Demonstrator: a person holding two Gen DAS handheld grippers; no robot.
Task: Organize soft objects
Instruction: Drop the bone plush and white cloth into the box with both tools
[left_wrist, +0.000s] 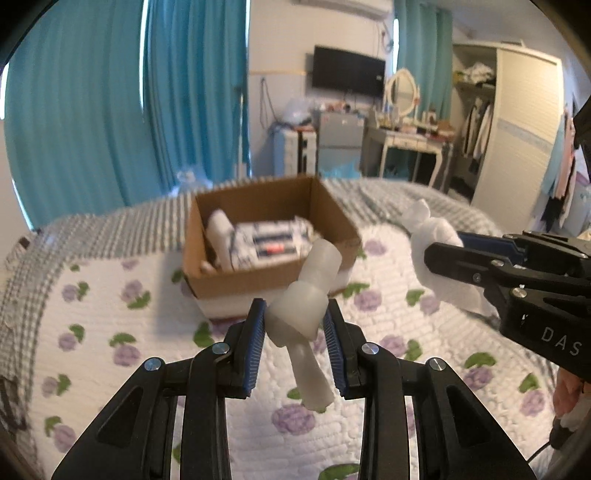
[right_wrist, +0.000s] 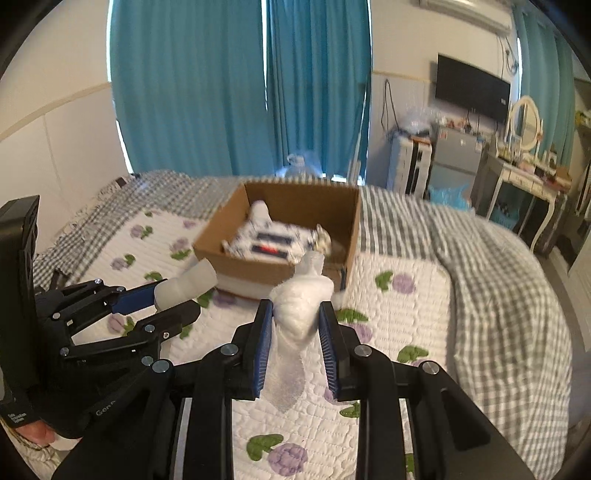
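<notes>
Left gripper (left_wrist: 295, 325) low centre, clamped on a white roll (left_wrist: 308, 306); right gripper (right_wrist: 295, 325) clamped on a white mesh bundle (right_wrist: 301, 302). Cardboard box (left_wrist: 258, 284) mid-frame on the quilt (left_wrist: 110, 332) already holds packs (left_wrist: 266, 243); these two items remain, apparently.

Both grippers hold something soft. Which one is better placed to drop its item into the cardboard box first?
Probably the left gripper: its white foam piece already points at the cardboard box, with its tip near the front wall. The right gripper, holding the white mesh bundle, looks slightly further back.
</notes>
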